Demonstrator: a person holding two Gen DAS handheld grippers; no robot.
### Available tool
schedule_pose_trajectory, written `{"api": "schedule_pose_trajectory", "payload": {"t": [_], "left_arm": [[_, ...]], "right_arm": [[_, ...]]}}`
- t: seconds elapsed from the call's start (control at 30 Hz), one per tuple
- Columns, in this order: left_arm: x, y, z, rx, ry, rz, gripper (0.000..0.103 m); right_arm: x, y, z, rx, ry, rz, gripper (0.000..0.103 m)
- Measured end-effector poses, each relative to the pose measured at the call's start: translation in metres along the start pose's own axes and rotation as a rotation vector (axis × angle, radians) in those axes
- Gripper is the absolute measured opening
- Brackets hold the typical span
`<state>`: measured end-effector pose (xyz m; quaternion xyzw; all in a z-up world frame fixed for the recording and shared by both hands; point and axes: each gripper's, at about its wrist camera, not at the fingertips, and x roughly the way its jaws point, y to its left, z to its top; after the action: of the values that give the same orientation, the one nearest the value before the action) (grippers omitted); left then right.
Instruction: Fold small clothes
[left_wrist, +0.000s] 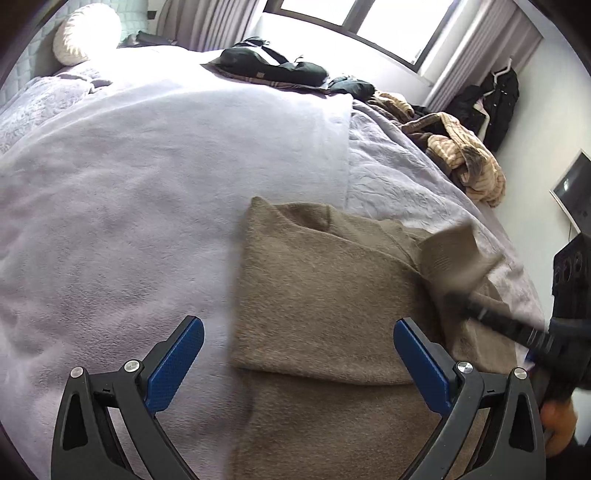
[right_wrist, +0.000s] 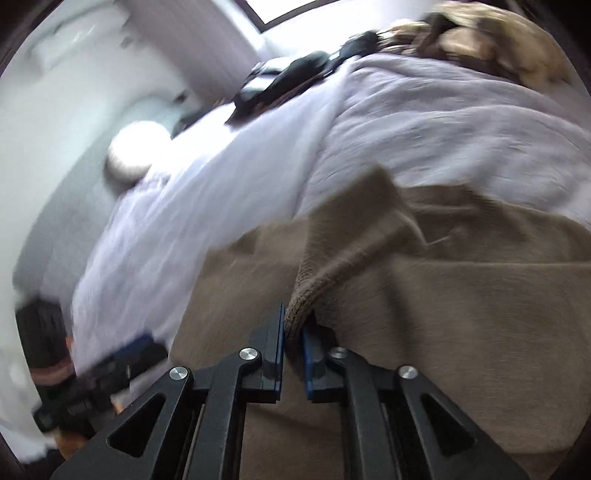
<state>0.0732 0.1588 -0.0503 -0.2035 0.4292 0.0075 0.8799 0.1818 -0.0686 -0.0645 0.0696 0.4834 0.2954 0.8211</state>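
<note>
Sleeve cloth of the soft brown knitted sweater (right_wrist: 369, 302) is pinched between the pressed-together jaws of the right gripper (right_wrist: 293, 354), and the ribbed cuff (left_wrist: 458, 254) hangs lifted over the sweater's right side. The sweater lies on the pale purple fuzzy blanket (left_wrist: 129, 184) of the bed, its long side running away from the person. The left gripper (left_wrist: 298, 354) has its jaws spread wide, just above the sweater's near left edge, holding nothing. The sweater looks thick, fuzzy and already partly folded.
</note>
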Motion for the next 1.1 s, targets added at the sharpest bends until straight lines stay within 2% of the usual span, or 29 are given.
{"api": "schedule_pose_trajectory", "payload": {"t": [0.03, 0.07, 0.1, 0.13, 0.2, 0.3, 0.43, 0.57, 0.7, 0.77, 0.8, 0.83, 0.87, 0.9, 0.97, 1.0, 1.03, 1.1], "left_arm": [[0.000, 0.001, 0.000, -0.001, 0.003, -0.004, 0.103], [0.001, 0.001, 0.000, 0.000, 0.008, -0.012, 0.103], [0.001, -0.001, 0.000, 0.003, 0.013, -0.021, 0.103], [0.002, -0.002, -0.001, 0.008, 0.018, -0.031, 0.103], [0.006, -0.009, -0.003, 0.024, 0.039, -0.061, 0.103], [0.017, -0.021, -0.004, 0.045, 0.085, -0.109, 0.103], [0.041, -0.035, 0.003, 0.037, 0.144, -0.157, 0.103], [0.067, -0.053, 0.018, 0.044, 0.182, -0.173, 0.103], [0.077, -0.071, 0.026, 0.073, 0.202, -0.180, 0.103], [0.077, -0.075, 0.027, 0.079, 0.204, -0.201, 0.095], [0.077, -0.077, 0.026, 0.088, 0.212, -0.209, 0.075], [0.079, -0.078, 0.026, 0.094, 0.228, -0.216, 0.048], [0.081, -0.078, 0.025, 0.100, 0.251, -0.225, 0.035], [0.083, -0.078, 0.024, 0.105, 0.268, -0.236, 0.011], [0.078, -0.078, 0.024, 0.115, 0.255, -0.247, 0.008], [0.072, -0.077, 0.024, 0.116, 0.238, -0.257, 0.008], [0.064, -0.076, 0.025, 0.114, 0.221, -0.273, 0.008], [0.048, -0.072, 0.025, 0.114, 0.185, -0.295, 0.008]], "right_arm": [[0.009, 0.007, -0.005, -0.030, 0.045, -0.024, 0.031], [0.009, 0.011, -0.012, -0.036, 0.057, -0.032, 0.041], [0.006, 0.011, -0.020, -0.031, 0.062, -0.034, 0.056], [0.001, 0.006, -0.027, -0.009, 0.057, -0.026, 0.059], [-0.013, -0.011, -0.035, 0.062, 0.048, 0.006, 0.059], [-0.047, -0.053, -0.061, 0.243, 0.008, 0.053, 0.059], [-0.092, -0.126, -0.101, 0.554, -0.091, 0.089, 0.059], [-0.115, -0.167, -0.131, 0.729, -0.177, 0.102, 0.059], [-0.124, -0.194, -0.146, 0.856, -0.260, 0.172, 0.059], [-0.122, -0.197, -0.147, 0.879, -0.285, 0.184, 0.059], [-0.121, -0.200, -0.147, 0.891, -0.299, 0.190, 0.059], [-0.121, -0.203, -0.148, 0.899, -0.308, 0.191, 0.059], [-0.122, -0.207, -0.148, 0.912, -0.321, 0.189, 0.059], [-0.124, -0.211, -0.151, 0.925, -0.334, 0.186, 0.059], [-0.129, -0.217, -0.154, 0.948, -0.363, 0.162, 0.057], [-0.130, -0.217, -0.152, 0.949, -0.368, 0.126, 0.034], [-0.127, -0.214, -0.143, 0.933, -0.350, 0.090, 0.007], [-0.139, -0.213, -0.135, 0.865, -0.352, 0.065, 0.006]]}}
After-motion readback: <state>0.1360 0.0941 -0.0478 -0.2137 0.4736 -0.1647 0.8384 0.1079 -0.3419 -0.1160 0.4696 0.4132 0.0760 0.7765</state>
